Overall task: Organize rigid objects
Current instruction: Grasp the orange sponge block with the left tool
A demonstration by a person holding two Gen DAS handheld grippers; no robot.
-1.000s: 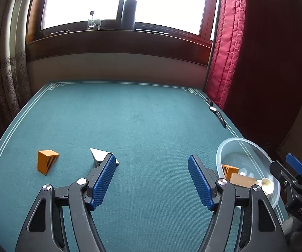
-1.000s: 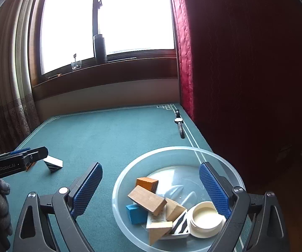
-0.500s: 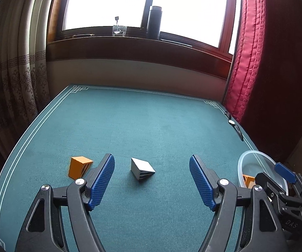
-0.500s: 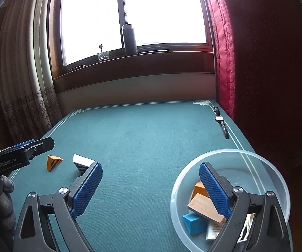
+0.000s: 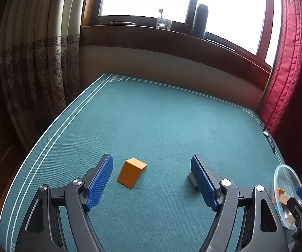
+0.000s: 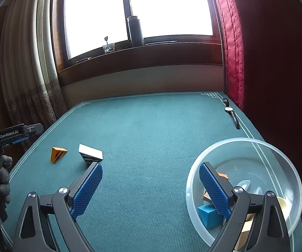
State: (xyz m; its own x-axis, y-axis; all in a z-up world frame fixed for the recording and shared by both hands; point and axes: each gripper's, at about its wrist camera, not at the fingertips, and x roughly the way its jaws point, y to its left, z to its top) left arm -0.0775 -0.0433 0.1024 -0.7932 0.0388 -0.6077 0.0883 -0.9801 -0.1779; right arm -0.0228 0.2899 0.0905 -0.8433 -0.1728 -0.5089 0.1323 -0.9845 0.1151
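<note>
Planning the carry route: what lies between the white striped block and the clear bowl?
Only bare green cloth lies between the white striped block and the bowl, shown in the right wrist view.

Black gripper (image 5: pixel 151 180) frames, blue ribbed jaws (silver screws).

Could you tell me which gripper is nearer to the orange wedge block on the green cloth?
Left. The left gripper is open with the orange wedge block lying between its fingers, untouched. The right gripper is open beside the clear bowl, well away from it.
</note>
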